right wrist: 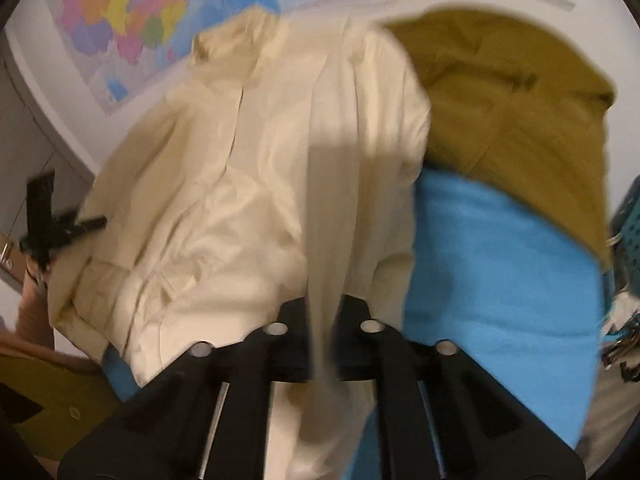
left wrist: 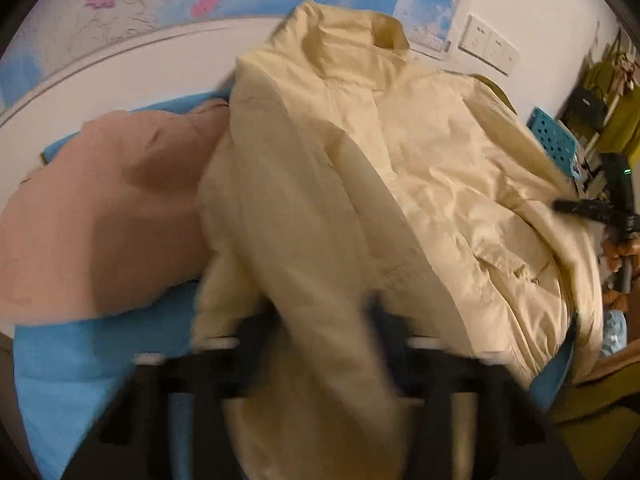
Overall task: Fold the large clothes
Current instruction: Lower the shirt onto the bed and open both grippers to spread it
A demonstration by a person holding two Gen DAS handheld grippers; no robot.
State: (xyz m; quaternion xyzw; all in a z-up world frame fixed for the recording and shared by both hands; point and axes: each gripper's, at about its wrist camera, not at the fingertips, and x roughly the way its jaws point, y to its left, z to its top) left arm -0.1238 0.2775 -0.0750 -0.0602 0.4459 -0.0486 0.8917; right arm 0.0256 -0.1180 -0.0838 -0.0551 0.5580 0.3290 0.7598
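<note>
A cream jacket (left wrist: pixel 400 168) lies front up on a blue cloth (left wrist: pixel 80 368), collar toward the wall. My left gripper (left wrist: pixel 324 320) is shut on the jacket's left sleeve, which runs between its fingers. My right gripper (right wrist: pixel 322 320) is shut on the jacket's right sleeve (right wrist: pixel 328 240), lifted over the jacket body (right wrist: pixel 224 184). The right gripper also shows in the left wrist view (left wrist: pixel 580 206) at the jacket's far edge. The left gripper shows in the right wrist view (right wrist: pixel 86 224).
A pink garment (left wrist: pixel 92 216) lies left of the jacket. A mustard garment (right wrist: pixel 512 112) lies on its right. A blue perforated basket (left wrist: pixel 554 140) stands at the right. Maps (right wrist: pixel 132 20) hang on the white wall behind.
</note>
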